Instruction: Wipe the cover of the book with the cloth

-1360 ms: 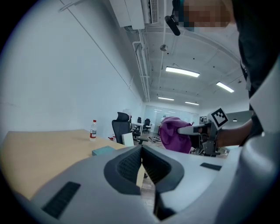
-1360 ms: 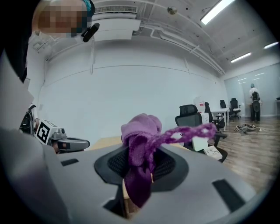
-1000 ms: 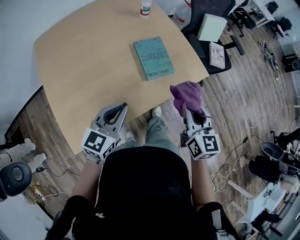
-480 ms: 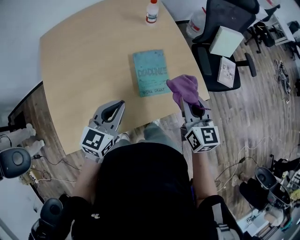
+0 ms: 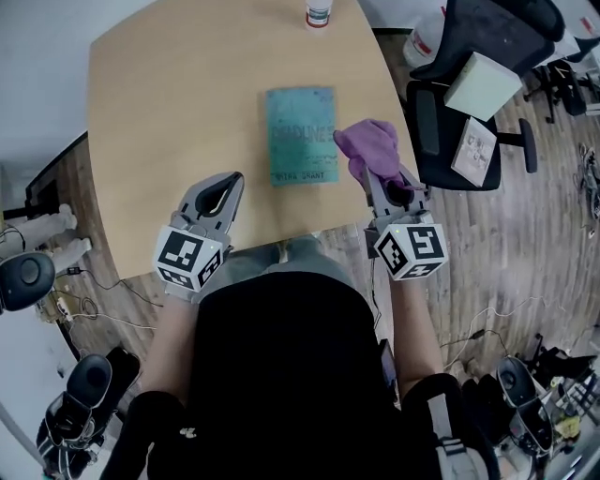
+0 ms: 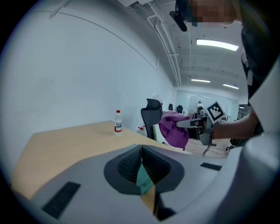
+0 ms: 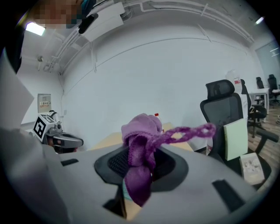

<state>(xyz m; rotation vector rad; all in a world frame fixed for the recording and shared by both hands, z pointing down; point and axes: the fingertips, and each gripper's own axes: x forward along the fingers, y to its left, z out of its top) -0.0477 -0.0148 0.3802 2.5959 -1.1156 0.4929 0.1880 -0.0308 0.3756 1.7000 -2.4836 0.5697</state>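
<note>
The left tool point(image 5: 225, 186) hangs empty over the near edge of the table point(image 5: 159, 122), jaws pressed together. The right tool point(image 5: 382, 184) pinches the cloth point(image 5: 367, 146) just beside the book point(image 5: 301, 133) lying mid-table. Likely the approach: next, lower the cloth onto the cover.

The bottle point(image 5: 318, 13) is cut off by the head view's top edge, so only its base shows. The print on the book point(image 5: 301, 134) is too blurred to read. The cloth point(image 5: 367, 150) hides the tips of the right claw point(image 5: 379, 180). The left claw point(image 6: 141, 151) blocks all but a sliver of the book in its own view.
</note>
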